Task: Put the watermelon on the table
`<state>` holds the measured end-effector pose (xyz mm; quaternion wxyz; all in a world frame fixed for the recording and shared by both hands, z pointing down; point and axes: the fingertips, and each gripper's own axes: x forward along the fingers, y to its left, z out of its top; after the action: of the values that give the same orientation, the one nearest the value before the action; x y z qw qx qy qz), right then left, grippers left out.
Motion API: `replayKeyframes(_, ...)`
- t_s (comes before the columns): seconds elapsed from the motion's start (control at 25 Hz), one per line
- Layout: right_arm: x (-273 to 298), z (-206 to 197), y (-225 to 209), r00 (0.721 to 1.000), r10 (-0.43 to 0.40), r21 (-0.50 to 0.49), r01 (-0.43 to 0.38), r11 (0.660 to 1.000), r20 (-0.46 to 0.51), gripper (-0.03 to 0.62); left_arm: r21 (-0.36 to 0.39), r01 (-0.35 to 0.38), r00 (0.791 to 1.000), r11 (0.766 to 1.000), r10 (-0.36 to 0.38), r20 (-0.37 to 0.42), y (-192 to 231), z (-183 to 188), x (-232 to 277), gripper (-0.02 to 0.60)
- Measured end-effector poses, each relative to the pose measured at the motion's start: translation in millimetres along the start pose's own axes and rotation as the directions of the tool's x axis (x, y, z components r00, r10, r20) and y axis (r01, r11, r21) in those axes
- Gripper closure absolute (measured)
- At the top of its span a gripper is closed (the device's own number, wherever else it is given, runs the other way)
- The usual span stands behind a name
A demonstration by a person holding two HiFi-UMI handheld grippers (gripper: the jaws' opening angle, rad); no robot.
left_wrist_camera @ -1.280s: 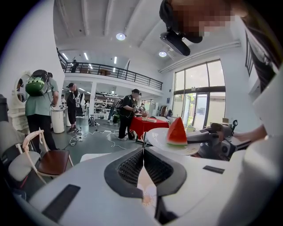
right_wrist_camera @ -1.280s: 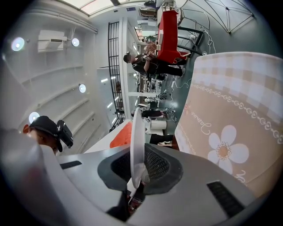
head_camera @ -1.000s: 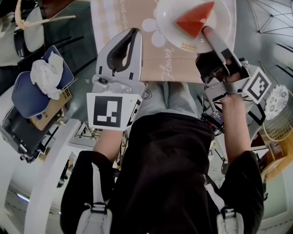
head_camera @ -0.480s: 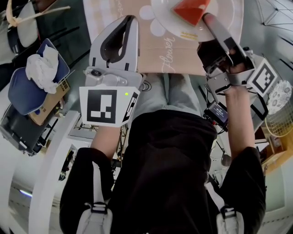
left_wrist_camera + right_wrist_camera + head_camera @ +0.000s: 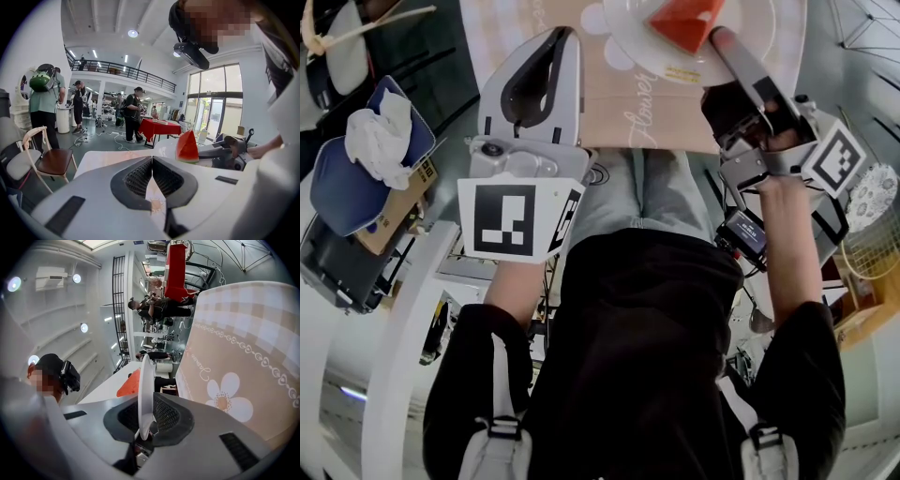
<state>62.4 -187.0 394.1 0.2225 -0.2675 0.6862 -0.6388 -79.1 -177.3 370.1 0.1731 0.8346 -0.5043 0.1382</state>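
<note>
Sitting on a white plate (image 5: 628, 39), the watermelon (image 5: 684, 21) is a red wedge with its point towards the middle of the plate, seen at the top edge of the head view. In the left gripper view the same wedge (image 5: 187, 147) stands upright, rind side down, just past the left tool's jaws. The plate hangs over the desk (image 5: 502, 42), which is covered by a beige checked cloth (image 5: 623, 112) printed with white flowers. Whether the plate's underside touches the cloth cannot be told.

The right tool (image 5: 724, 39) grips the near rim of the plate. In the right gripper view the rim (image 5: 145, 394) runs edge-on between the two dark ribbed pads, and the jaws are narrow, pressed against it from both sides, with the orange-red fruit (image 5: 129, 384) showing behind the plate. The person's hand (image 5: 773, 141) holds this tool from behind.

The left tool (image 5: 565, 39) is to the left of the plate, over the cloth and apart from the plate. Its jaws are closed together at the tips with nothing between them.

On the far left of the head view a blue seat (image 5: 337, 192) carries a crumpled white rag (image 5: 380, 141).
</note>
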Motion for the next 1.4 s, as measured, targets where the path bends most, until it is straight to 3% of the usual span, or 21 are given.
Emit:
replayKeyframes(0.68,10,-14,-64,0.998,-0.053,0.022,0.054,0.998,-0.033,0.559,-0.025,-0.041,0.996,0.999,0.039,-0.074,22,-47,9,0.566)
replayKeyframes(1.4,10,-36,-136,0.991,-0.11,0.063,0.115,0.991,-0.074,0.559,-0.071,-0.045,0.987,0.996,0.034,-0.154,29,-109,25,0.566)
